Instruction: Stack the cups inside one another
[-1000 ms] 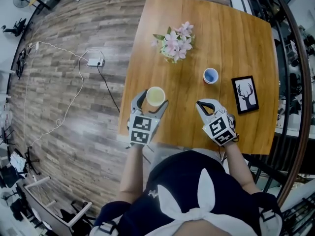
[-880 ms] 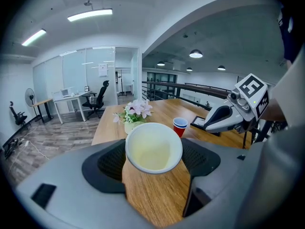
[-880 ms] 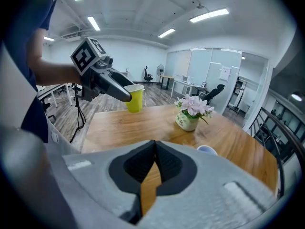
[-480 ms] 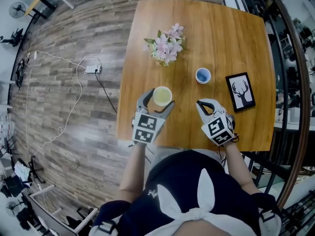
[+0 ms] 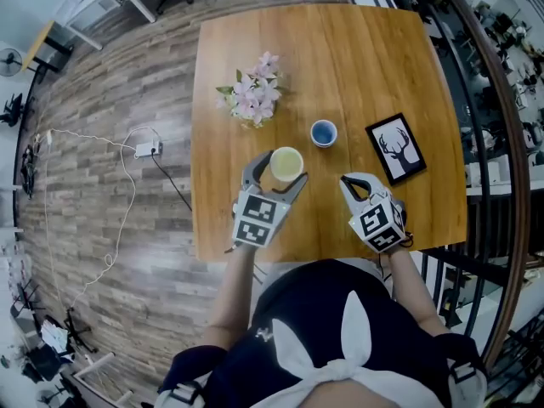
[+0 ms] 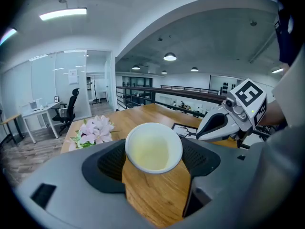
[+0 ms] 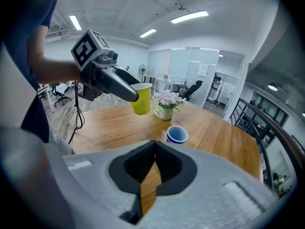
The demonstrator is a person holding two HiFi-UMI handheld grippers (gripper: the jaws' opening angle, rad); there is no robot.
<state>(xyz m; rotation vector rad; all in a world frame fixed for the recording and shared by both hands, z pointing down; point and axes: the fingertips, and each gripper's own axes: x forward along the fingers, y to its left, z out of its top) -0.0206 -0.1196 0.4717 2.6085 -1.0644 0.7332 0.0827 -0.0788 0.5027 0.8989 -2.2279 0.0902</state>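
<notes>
**While left claw (image 5: 280,170) grips the pale yellow round plastic cup (image 6: 153,148), the small blue round plastic cup (image 5: 323,133) waits**

Left claw's jaws are clamped on the yellow cup's sides just under the rim, mouth up. That leaves the base free, likely so it can drop straight into the other cup. It looks lifted off the square wooden counter (image 5: 365,66), though the right gripper view is distant, so not certain. The blue cup stands upright on the counter, mouth open, near the carried cup. It sits between the pink flower bunch in its pot (image 5: 251,100) and the black-framed deer picture (image 5: 396,149). Right claw (image 7: 153,163) is fully closed with nothing in it. It hangs over the counter's near edge, probably parked out of the way. Nesting is not yet done.
</notes>
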